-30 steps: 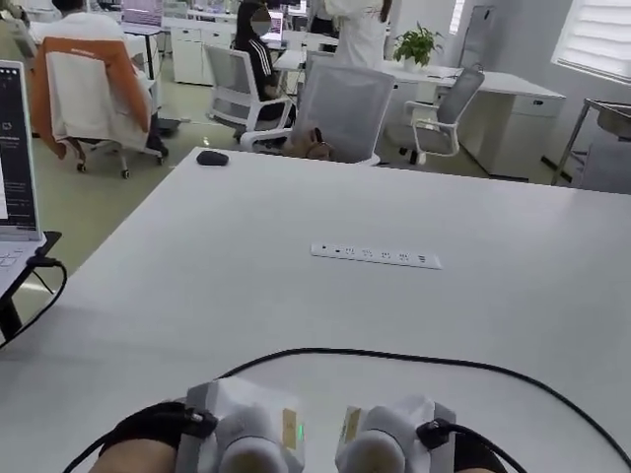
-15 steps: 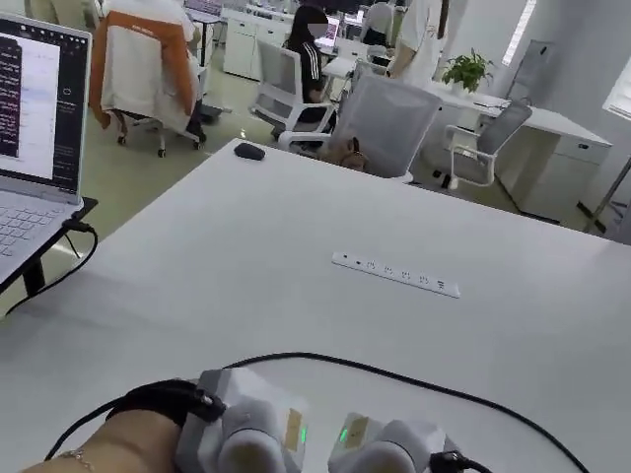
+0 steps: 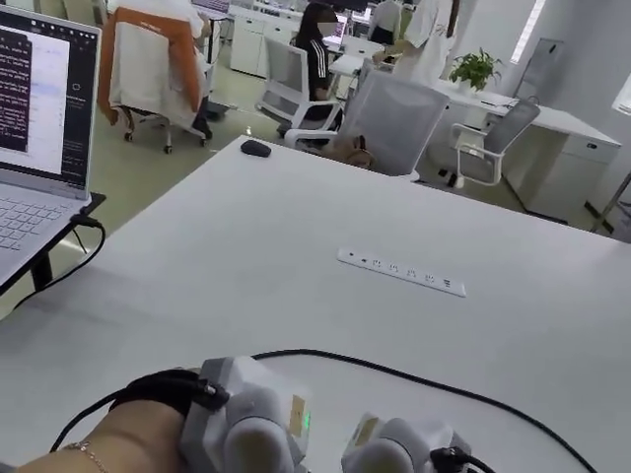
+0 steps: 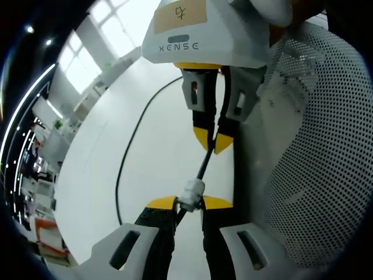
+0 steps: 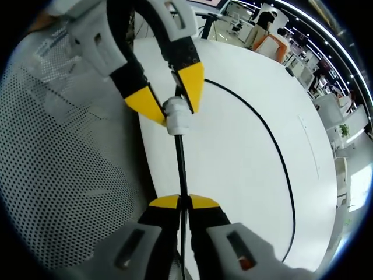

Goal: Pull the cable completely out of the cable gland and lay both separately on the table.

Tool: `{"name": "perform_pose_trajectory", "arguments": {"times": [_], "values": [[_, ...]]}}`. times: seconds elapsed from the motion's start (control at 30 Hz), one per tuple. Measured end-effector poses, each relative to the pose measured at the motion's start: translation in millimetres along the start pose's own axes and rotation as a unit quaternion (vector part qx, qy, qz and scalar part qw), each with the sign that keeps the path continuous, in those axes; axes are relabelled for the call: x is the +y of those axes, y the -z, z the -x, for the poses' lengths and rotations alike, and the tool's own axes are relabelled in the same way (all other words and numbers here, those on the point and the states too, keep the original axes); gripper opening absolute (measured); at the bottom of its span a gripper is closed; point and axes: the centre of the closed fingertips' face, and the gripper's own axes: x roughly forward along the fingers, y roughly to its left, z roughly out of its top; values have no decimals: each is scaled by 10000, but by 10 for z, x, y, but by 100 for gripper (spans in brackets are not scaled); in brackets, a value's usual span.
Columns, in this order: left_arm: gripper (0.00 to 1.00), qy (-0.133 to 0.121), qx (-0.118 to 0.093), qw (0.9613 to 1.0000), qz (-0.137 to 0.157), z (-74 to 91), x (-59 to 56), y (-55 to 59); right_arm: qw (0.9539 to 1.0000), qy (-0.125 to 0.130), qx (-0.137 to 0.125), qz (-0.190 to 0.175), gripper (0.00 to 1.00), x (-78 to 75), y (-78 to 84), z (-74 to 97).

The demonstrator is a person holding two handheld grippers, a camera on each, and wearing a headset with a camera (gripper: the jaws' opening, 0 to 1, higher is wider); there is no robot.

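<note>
Head view has swung since a second ago: the laptop [image 3: 39,148] now takes up more of the left edge and the power strip [image 3: 401,272] sits further right. That is your head turning, not the work. The two grippers are still side by side at the near edge, about as close together as before, and the slack loop keeps the same arc across the worktop [image 3: 296,227].

- Left gripper [image 4: 189,204]: jaws pinching the white cable gland [image 4: 191,194], held above the worktop.
- Right gripper [image 5: 179,202]: jaws pressed onto the black cable [image 5: 180,166], near the gland with a short taut run between.
- The cable looks to run on past the gland into the long loop lying on the worktop, so it is still threaded.

Reading: both grips are set, but no real pull is under way. You will likely need to draw your hands apart along the cable's line, re-gripping several times, as much length is left to feed through.
</note>
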Motion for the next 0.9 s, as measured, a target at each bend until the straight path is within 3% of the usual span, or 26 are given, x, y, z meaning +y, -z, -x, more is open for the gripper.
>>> {"name": "perform_pose_trajectory", "arguments": {"times": [0.07,0.13,0.23,0.4,0.63,0.73,0.9], "values": [[17,38,22,10000,-33,-13,-29,6,9999,-23,-85,75,8,41,-49,7],[17,99,71,9999,-77,-27,-59,23,9990,-107,-361,238,11,102,-189,14],[17,92,67,9999,-75,-25,-45,14,9972,-139,-705,203,17,115,-344,43],[17,119,55,9999,16,-37,-48,31,9963,-54,-821,255,4,50,-380,73],[17,91,19,9999,76,-50,-25,21,9974,-3,-711,116,4,11,-334,54],[17,63,41,9999,122,-47,-4,45,9989,189,-190,397,4,-47,-151,26],[17,35,12,9999,128,-48,7,24,9994,158,-193,248,4,-66,-125,28]]}}
